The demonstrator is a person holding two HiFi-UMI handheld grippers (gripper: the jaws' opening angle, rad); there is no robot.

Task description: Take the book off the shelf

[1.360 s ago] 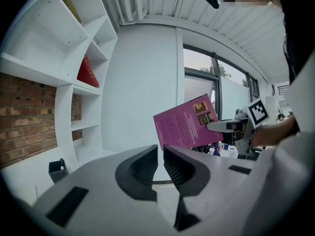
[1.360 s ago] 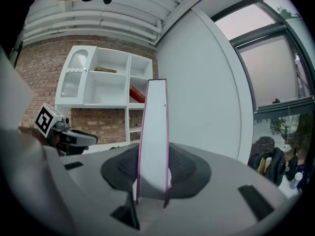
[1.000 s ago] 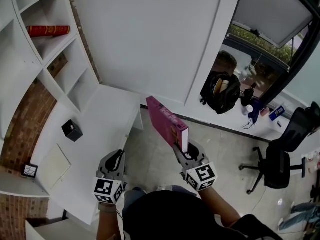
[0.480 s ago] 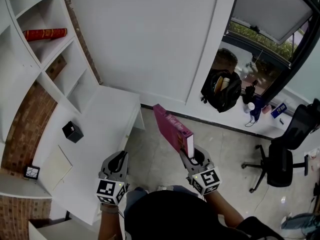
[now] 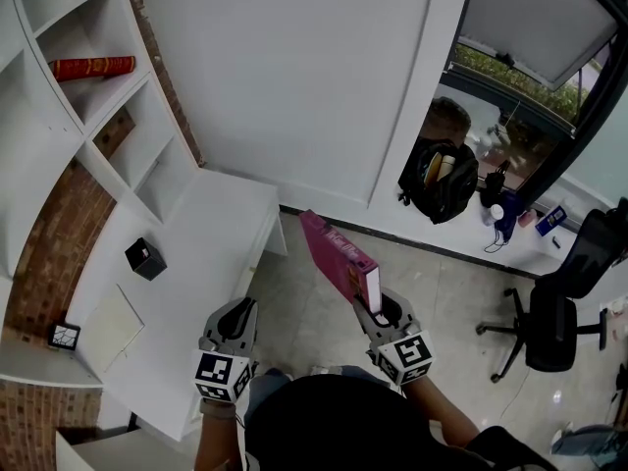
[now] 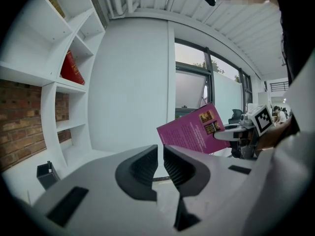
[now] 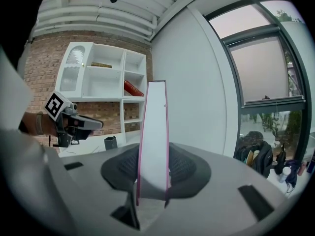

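Observation:
A magenta book [image 5: 337, 253] with white page edges stands upright in my right gripper [image 5: 374, 311], which is shut on its lower end, over the floor beside the white desk [image 5: 211, 229]. In the right gripper view both pads press the book [image 7: 153, 127] from either side, with my right gripper [image 7: 152, 167] around its base. My left gripper [image 5: 233, 324] hovers at the desk's front corner, jaws together and nothing between them. The left gripper [image 6: 161, 154] view shows the book [image 6: 193, 132] to the right. A red book [image 5: 93, 67] lies on the white shelf [image 5: 147, 77].
A black box [image 5: 145, 258], a sheet of paper [image 5: 110, 327] and a small frame [image 5: 61, 337] lie on the desk. A black backpack [image 5: 439, 180] leans by the window and an office chair [image 5: 548, 317] stands at the right.
My right gripper and the magenta book have come down a little and nearer to me, mostly early on. The left gripper has hardly moved.

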